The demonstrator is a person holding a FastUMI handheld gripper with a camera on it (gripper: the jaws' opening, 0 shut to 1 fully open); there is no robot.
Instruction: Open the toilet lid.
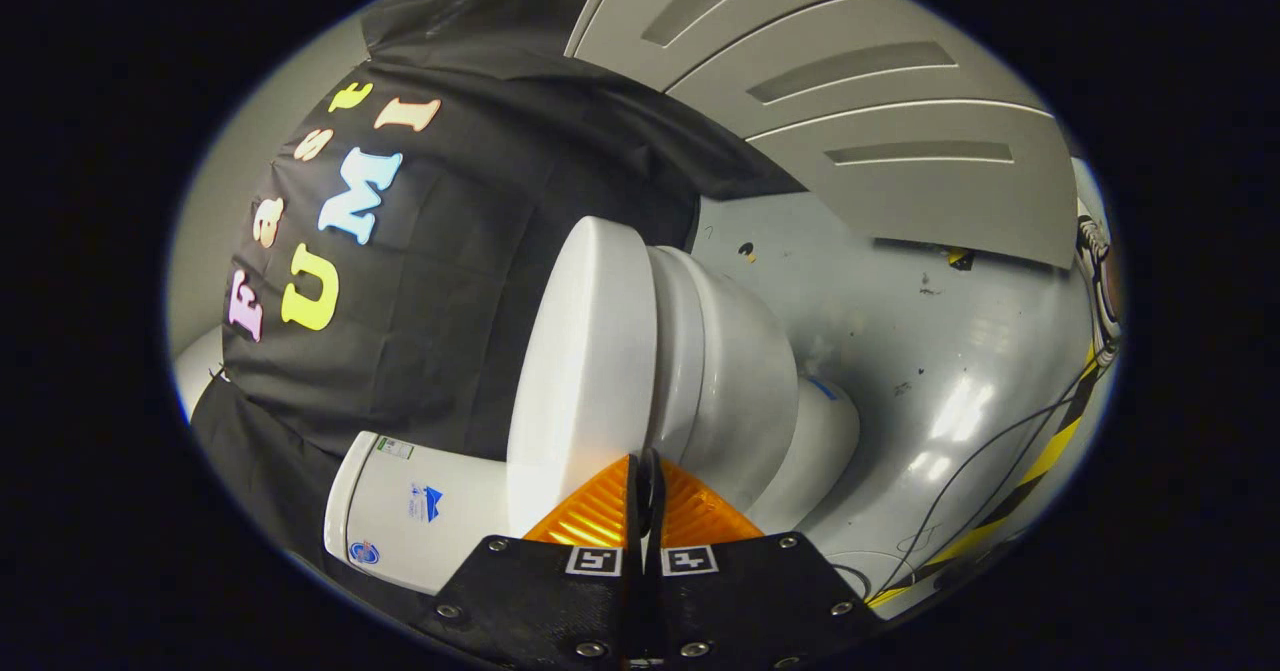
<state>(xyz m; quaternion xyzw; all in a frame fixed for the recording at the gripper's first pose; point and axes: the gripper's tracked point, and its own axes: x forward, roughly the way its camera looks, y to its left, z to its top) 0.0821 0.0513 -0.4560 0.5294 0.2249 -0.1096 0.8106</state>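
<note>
Hand-held gripper: fingers pressed together, tips overlapping the edge of the toilet lid; whether they touch it cannot be told. The gripper body hides the near part of the bowl and of the cistern. Cistern labels too small to read. Cables on the floor run out of view.

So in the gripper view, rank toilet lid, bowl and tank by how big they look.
1. Toilet lid, largest, though it sits nearest the camera.
2. Bowl.
3. Tank, partly hidden, so unsure against the bowl.
The gripper has its jaws together just short of the lid edge.
</note>
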